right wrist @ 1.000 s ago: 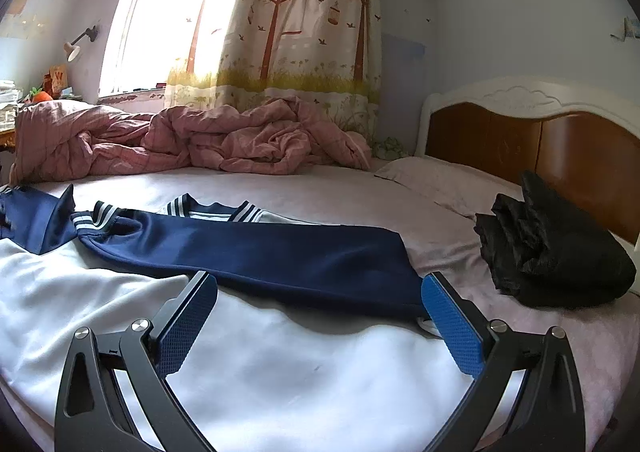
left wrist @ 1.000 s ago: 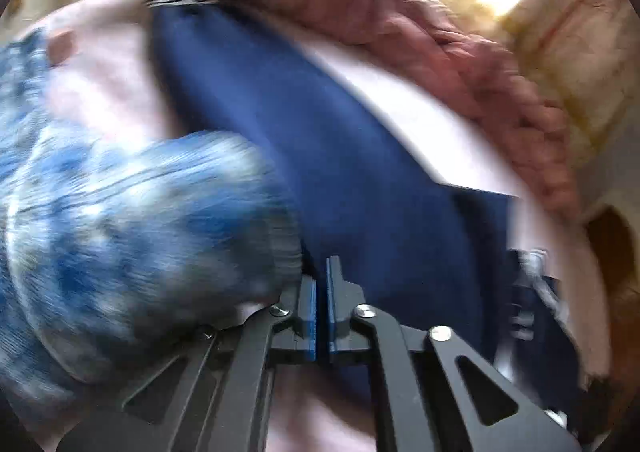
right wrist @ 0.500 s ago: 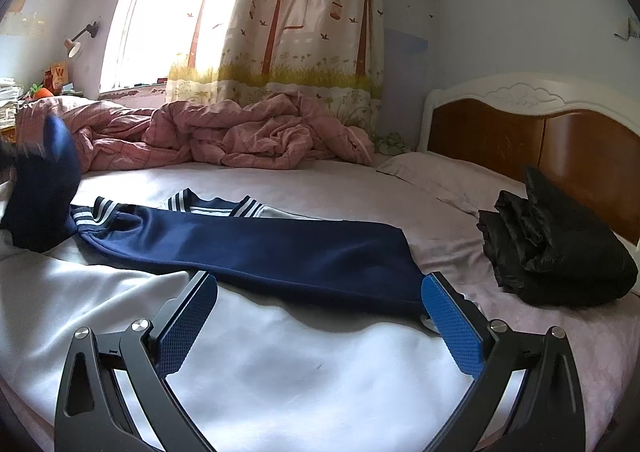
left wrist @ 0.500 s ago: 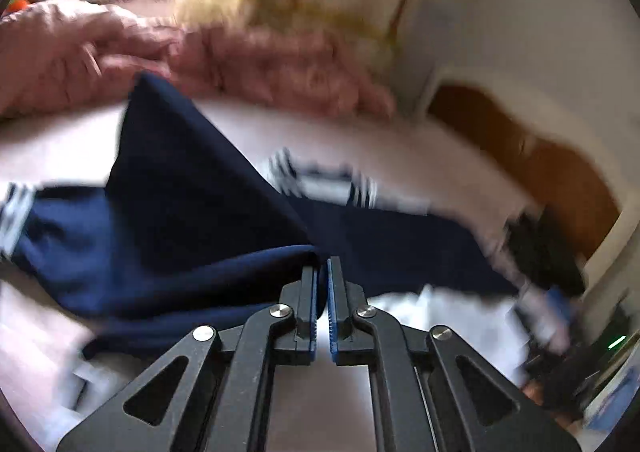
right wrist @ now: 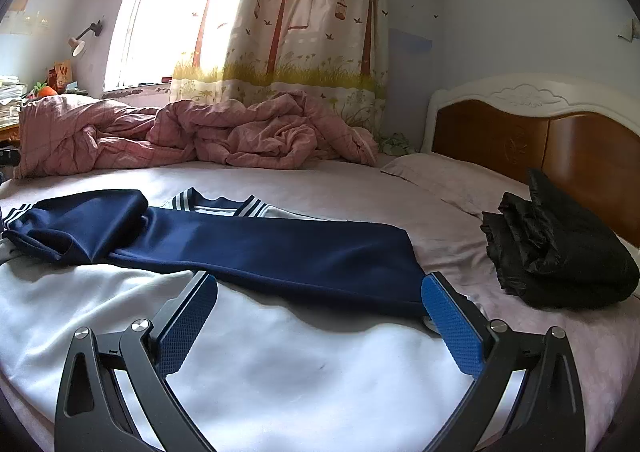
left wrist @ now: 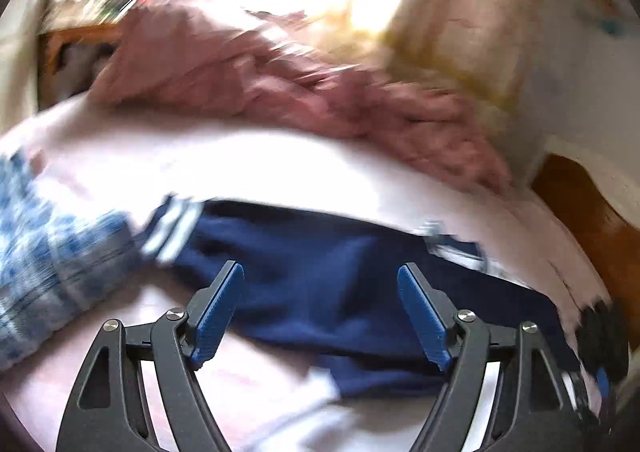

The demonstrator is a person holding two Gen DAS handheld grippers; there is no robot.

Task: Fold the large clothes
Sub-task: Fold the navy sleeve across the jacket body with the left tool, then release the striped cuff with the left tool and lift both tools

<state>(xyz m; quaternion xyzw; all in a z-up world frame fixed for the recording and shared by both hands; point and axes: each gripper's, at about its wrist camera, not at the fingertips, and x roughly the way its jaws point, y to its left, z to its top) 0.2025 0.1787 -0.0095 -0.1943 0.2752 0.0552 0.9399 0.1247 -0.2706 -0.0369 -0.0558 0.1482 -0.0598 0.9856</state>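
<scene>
A white and navy jacket lies flat on the bed. Its white body (right wrist: 280,356) fills the near part of the right wrist view. Its navy sleeves (right wrist: 280,248) lie across the body, the left one folded back on itself (right wrist: 84,220), with striped cuffs and collar (right wrist: 224,206). My right gripper (right wrist: 318,312) is open and empty, just above the white body. My left gripper (left wrist: 320,308) is open and empty above the navy sleeve (left wrist: 320,264); this view is blurred by motion.
A crumpled pink quilt (right wrist: 192,136) lies at the far side of the bed. A folded black garment (right wrist: 556,252) sits at the right by the wooden headboard (right wrist: 532,144). A blue-white patterned cloth (left wrist: 48,272) shows at the left of the left wrist view.
My left gripper was shut on the navy sleeve, carried it across the jacket, and has now opened and let it go. The sleeve lies folded on the body. The right gripper stayed still.
</scene>
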